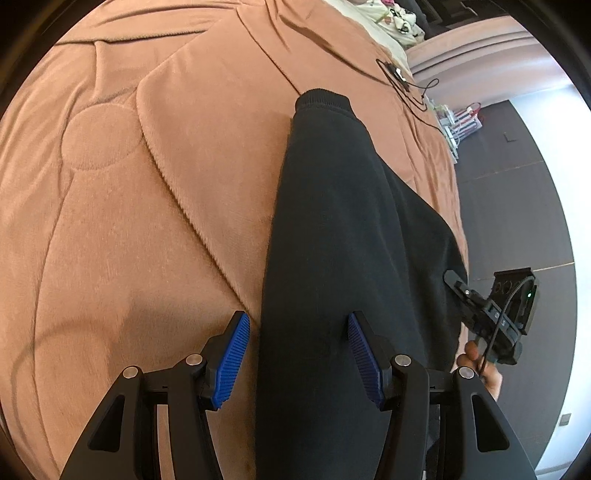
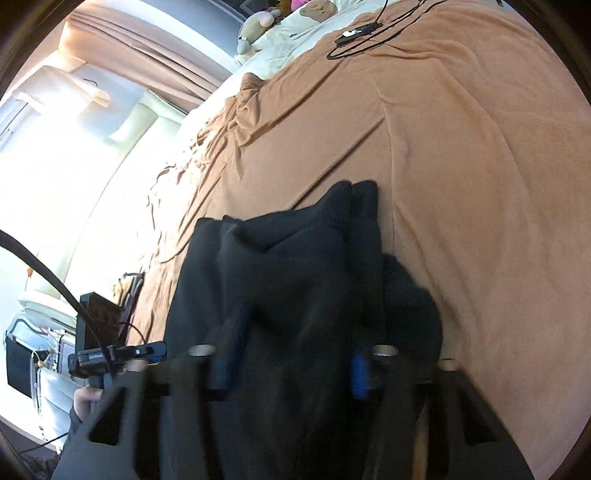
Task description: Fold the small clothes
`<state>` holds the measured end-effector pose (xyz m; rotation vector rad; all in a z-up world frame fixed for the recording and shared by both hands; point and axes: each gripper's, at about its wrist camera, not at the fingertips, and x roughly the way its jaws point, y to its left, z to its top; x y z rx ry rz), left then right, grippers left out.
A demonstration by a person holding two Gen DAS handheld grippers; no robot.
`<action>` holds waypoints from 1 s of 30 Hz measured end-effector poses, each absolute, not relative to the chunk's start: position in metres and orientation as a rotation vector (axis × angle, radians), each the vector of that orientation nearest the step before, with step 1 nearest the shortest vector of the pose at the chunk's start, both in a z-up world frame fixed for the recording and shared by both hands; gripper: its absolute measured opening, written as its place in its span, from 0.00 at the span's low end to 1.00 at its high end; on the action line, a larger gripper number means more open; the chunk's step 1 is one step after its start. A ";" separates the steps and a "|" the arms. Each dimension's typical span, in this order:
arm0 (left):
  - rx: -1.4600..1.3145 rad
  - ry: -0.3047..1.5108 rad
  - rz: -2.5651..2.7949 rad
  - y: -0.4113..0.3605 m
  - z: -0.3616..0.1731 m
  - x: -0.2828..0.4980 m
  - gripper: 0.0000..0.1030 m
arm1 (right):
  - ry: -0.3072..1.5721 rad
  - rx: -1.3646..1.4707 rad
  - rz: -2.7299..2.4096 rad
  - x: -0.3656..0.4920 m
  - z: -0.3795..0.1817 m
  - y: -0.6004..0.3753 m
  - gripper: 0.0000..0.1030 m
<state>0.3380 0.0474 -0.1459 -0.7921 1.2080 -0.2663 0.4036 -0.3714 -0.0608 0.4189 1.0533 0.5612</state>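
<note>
Left wrist view: left gripper [image 1: 299, 356] fingers [image 1: 233, 358] half-open astride black garment [image 1: 343, 229], unclamped.

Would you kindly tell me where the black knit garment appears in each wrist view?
Left wrist: the black knit garment runs from bottom centre up to its ribbed cuff, right of middle.
Right wrist: it fills the lower centre, bunched.
Shared landmark: the black cable on the tan blanket.
</note>
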 end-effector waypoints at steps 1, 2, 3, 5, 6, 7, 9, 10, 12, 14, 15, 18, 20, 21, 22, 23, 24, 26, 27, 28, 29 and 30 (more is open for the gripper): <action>-0.786 1.210 -0.264 0.046 -0.146 0.339 0.55 | 1.069 0.409 0.542 0.407 -0.063 -0.372 0.09; -0.779 1.212 -0.263 0.045 -0.146 0.339 0.55 | 1.083 0.399 0.518 0.409 -0.067 -0.372 0.08; -0.768 1.213 -0.261 0.044 -0.146 0.340 0.55 | 1.097 0.393 0.493 0.410 -0.067 -0.371 0.07; -0.764 1.215 -0.260 0.042 -0.145 0.341 0.55 | 1.086 0.371 0.461 0.405 -0.060 -0.371 0.06; -0.766 1.215 -0.265 0.041 -0.145 0.342 0.55 | 1.067 0.353 0.455 0.404 -0.054 -0.370 0.06; -0.765 1.218 -0.268 0.040 -0.145 0.342 0.55 | 1.045 0.333 0.448 0.401 -0.047 -0.370 0.06; -0.767 1.218 -0.272 0.040 -0.146 0.342 0.55 | 1.018 0.320 0.439 0.396 -0.036 -0.373 0.06; -0.767 1.219 -0.272 0.040 -0.147 0.343 0.55 | 1.009 0.318 0.432 0.394 -0.032 -0.375 0.06; -0.764 1.222 -0.267 0.039 -0.148 0.346 0.55 | 1.008 0.307 0.431 0.391 -0.033 -0.374 0.06; -0.759 1.225 -0.264 0.037 -0.149 0.347 0.55 | 1.054 0.271 0.415 0.383 -0.044 -0.369 0.07; -0.759 1.224 -0.263 0.036 -0.149 0.347 0.55 | 1.088 0.265 0.399 0.385 -0.048 -0.368 0.09; -0.771 1.224 -0.268 0.036 -0.150 0.344 0.55 | 1.102 0.304 0.396 0.382 -0.051 -0.373 0.12; -0.780 1.224 -0.270 0.036 -0.151 0.342 0.55 | 1.099 0.294 0.387 0.377 -0.046 -0.376 0.12; -0.781 1.223 -0.270 0.035 -0.151 0.341 0.55 | 1.102 0.283 0.383 0.373 -0.045 -0.379 0.12; -0.781 1.222 -0.271 0.035 -0.150 0.339 0.55 | 1.109 0.270 0.376 0.369 -0.044 -0.380 0.12; -0.779 1.221 -0.274 0.034 -0.150 0.337 0.55 | 1.115 0.262 0.368 0.365 -0.042 -0.381 0.13; -0.778 1.221 -0.276 0.033 -0.149 0.337 0.55 | 1.120 0.258 0.369 0.361 -0.040 -0.381 0.13; -0.782 1.221 -0.280 0.031 -0.150 0.333 0.55 | 1.110 0.257 0.394 0.355 -0.033 -0.379 0.13; -0.783 1.221 -0.282 0.030 -0.150 0.332 0.55 | 1.107 0.251 0.395 0.354 -0.029 -0.380 0.13; -0.783 1.221 -0.282 0.029 -0.150 0.330 0.55 | 1.104 0.239 0.390 0.351 -0.029 -0.379 0.13; -0.782 1.221 -0.282 0.028 -0.150 0.328 0.55 | 1.103 0.235 0.386 0.351 -0.028 -0.382 0.12; -0.783 1.221 -0.279 0.027 -0.149 0.328 0.55 | 1.095 0.231 0.371 0.351 -0.026 -0.384 0.10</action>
